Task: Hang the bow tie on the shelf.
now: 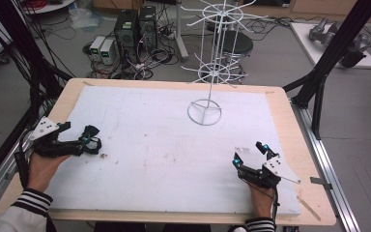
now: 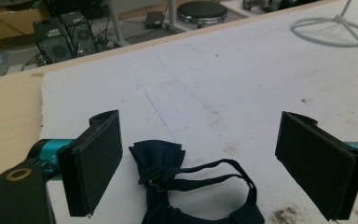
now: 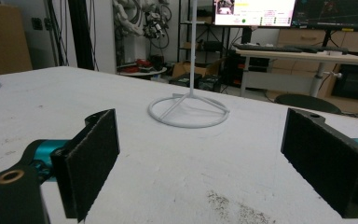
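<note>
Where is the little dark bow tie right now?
The bow tie lies on the white mat at the table's left side, between the open jaws of the left gripper, far from the white wire rack.

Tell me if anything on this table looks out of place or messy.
Nothing is spilled or broken. The dark bow tie lies crumpled with its strap looped loose, between the open jaws of the left gripper. The white foam mat carries brown smudges and crumbs. The wire rack stands upright.

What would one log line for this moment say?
left tongs: open, around bow tie, not gripping | right tongs: open, empty | wire rack: upright, far side of white board
</note>
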Motion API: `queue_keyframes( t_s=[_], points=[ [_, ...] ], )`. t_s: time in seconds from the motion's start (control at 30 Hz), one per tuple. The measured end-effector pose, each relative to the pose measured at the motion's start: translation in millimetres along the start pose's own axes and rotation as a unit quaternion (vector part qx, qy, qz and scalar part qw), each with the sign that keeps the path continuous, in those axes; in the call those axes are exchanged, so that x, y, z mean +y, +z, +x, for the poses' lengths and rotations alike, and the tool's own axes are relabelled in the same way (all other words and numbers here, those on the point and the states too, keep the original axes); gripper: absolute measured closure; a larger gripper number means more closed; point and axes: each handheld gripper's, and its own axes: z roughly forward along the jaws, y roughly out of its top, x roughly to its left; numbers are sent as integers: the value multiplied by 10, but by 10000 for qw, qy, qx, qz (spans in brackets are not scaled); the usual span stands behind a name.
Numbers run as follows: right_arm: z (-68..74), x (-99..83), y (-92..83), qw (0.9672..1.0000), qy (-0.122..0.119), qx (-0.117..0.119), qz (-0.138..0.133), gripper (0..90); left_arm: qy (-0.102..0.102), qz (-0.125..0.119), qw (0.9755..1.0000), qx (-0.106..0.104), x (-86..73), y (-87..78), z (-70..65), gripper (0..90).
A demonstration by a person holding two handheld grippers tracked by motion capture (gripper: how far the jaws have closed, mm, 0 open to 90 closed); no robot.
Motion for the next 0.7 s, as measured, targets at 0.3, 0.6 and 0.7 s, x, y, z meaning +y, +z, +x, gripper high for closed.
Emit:
queue_keyframes(
  t_s=[0.3, 0.6, 0.7],
  points=[
    [1, 0, -1, 10000, -9, 0, 3, 105, 34, 797, 9968, 41, 57, 90, 126, 156],
    [5, -1, -2, 10000, 19, 13, 13, 105, 127, 1311, 9912, -94, 92, 107, 225, 180],
    [-1, -1, 1, 10000, -11, 6, -5, 105, 180, 1489, 9886, -118, 78, 125, 244, 185]
  ],
)
